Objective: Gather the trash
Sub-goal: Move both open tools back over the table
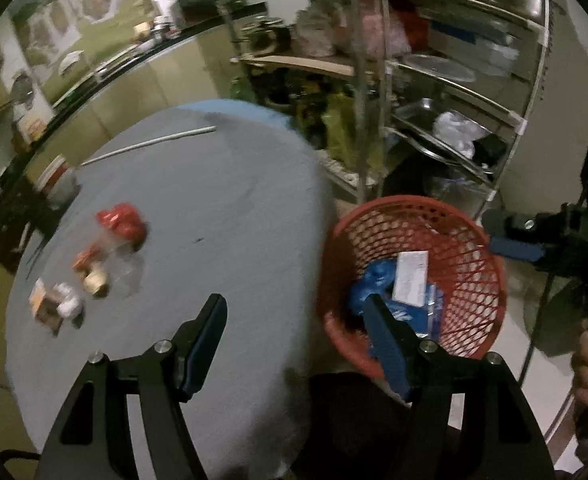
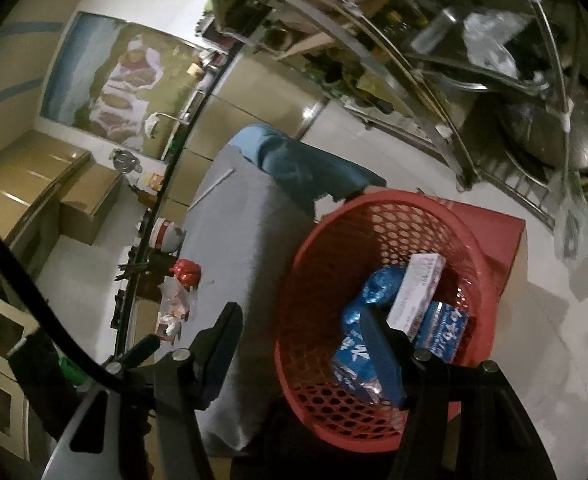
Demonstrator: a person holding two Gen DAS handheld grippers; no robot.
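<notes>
On the round grey table (image 1: 213, 208) lie a crumpled red wrapper (image 1: 122, 223), a clear wrapper with orange print (image 1: 93, 266) and a small box with white crumpled paper (image 1: 55, 306). My left gripper (image 1: 296, 320) hangs open and empty over the table's right edge, its right finger in front of the red mesh basket (image 1: 406, 201). The basket (image 2: 314, 272) holds a white box (image 2: 418, 292), a blue bag (image 2: 380, 284) and a blue printed packet (image 2: 448, 330). My right gripper (image 2: 300, 316) is open with nothing in it, straddling the basket's left rim.
A metal shelf rack (image 1: 434, 80) full of pots and bags stands behind the basket. A white stick (image 1: 149, 144) and a red-lidded jar (image 1: 57, 180) sit at the table's far side. A red box (image 2: 502, 232) is under the basket. Kitchen counters (image 1: 105, 68) run behind.
</notes>
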